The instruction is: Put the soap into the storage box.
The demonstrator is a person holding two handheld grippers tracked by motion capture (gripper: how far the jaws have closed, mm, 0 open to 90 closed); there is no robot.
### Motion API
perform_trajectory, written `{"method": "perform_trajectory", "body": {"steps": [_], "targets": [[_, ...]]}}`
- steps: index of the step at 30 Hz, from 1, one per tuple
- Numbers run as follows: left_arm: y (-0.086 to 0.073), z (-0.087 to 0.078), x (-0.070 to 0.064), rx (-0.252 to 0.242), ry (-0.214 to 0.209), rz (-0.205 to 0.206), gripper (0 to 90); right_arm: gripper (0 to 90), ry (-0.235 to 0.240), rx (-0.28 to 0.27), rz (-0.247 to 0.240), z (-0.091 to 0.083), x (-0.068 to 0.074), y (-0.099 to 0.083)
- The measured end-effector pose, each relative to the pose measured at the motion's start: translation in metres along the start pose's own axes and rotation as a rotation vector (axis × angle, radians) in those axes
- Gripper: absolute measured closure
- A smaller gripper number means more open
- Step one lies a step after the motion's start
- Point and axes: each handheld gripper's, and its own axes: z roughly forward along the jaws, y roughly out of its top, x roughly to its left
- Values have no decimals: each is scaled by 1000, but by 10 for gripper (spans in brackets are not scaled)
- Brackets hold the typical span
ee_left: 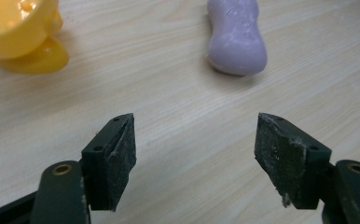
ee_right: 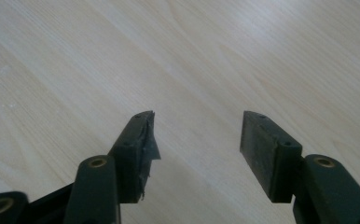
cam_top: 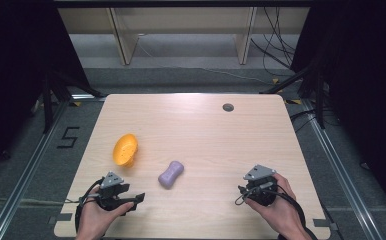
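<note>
Lilac soap bar (cam_top: 171,174) lies on the surface (cam_top: 206,135), just ahead and to the right of the left claw (cam_top: 140,196); right claw (cam_top: 241,190) sits well apart from it, so left is nearer. Bar's long axis runs diagonally, near end toward the left claw, far end up-right. Left gripper view: bar (ee_left: 236,37) ahead, right of centre, jaws spread, empty. Right claw (ee_right: 196,135) also spread, holding nothing. Yellow perforated dish (cam_top: 125,149) stands left of the bar, apart from it.
</note>
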Motion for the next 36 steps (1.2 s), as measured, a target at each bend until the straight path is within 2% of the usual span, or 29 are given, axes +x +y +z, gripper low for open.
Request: {"method": "perform_trajectory", "body": {"steps": [1,4,6,8,9,10,11,12,13,15,16,18,20,23,25,26,27,31,34,36], "targets": [[0,0,0,0,0,0,289,472,0,0,0,0,0,0],[18,1,-1,39,1,-3,296,494,0,12,3,0,-2,0],[22,3,-2,36,4,-20,305,497,4,13,9,0,-2,0],[40,4,-6,63,21,-32,307,497,6,26,19,0,0,0],[40,4,-6,63,21,-32,310,496,-2,27,21,0,0,0],[51,6,-8,74,26,-52,315,496,-2,27,19,0,0,0],[51,6,-8,74,26,-52,316,496,-2,27,19,0,0,0],[62,10,-9,95,39,-46,318,495,-1,26,23,0,0,0],[62,10,-9,95,39,-46,319,494,-2,26,23,0,0,0],[76,14,-9,190,44,-21,319,493,0,25,22,0,0,0],[76,14,-9,190,44,-21,319,493,0,25,22,0,0,0],[86,22,-12,240,56,-26,319,492,0,26,22,1,0,0],[90,24,-13,254,57,-25,319,491,6,29,17,0,-1,0],[102,33,-20,282,60,-56,319,491,2,29,18,0,-1,0],[109,38,-22,301,63,-54,319,491,7,30,17,1,-1,0],[113,42,-24,312,60,-61,318,490,4,25,4,1,-1,-1],[119,48,-27,324,65,-77,318,491,-1,28,12,1,-1,-1],[129,56,-32,353,79,-77,318,490,7,36,25,0,0,-1],[136,69,-38,399,84,-57,317,490,5,28,10,0,0,-2],[137,72,-38,410,83,-54,317,491,5,27,7,0,0,-1]]}}
